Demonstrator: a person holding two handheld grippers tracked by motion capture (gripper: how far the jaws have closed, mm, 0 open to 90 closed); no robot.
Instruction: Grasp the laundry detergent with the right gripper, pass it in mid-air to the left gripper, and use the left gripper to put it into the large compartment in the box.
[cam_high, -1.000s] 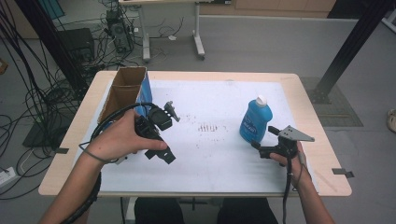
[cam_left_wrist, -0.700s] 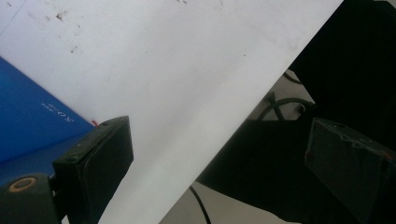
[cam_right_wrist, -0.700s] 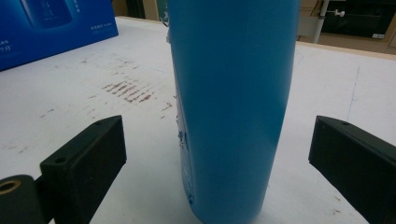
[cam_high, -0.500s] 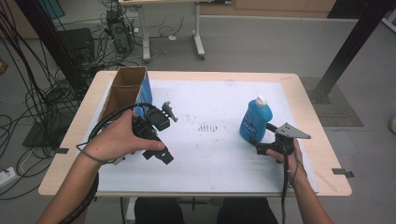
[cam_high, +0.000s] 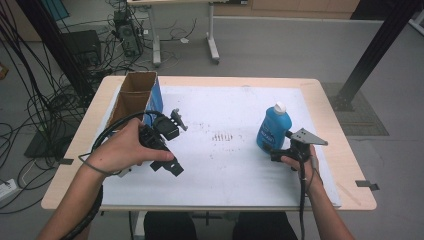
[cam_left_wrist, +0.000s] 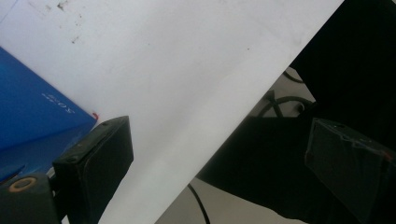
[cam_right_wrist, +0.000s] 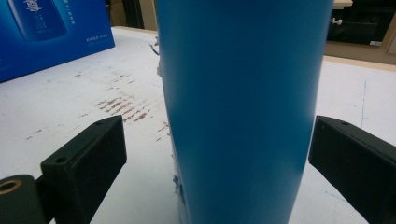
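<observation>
Up close, right tongs (cam_right_wrist: 217, 154) straddle blue bottle (cam_right_wrist: 243, 107).

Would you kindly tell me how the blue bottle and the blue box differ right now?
The blue bottle stands upright with a white cap; the blue box lies flat, its brown cardboard inside showing. The bottle sits between the right tool's open jaws; the box lies beside the left tool, ungripped. Both are blue and rest on the white sheet.

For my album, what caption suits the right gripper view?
Open right gripper straddling an upright blue bottle on a stained white table, jaws not touching it.
</observation>
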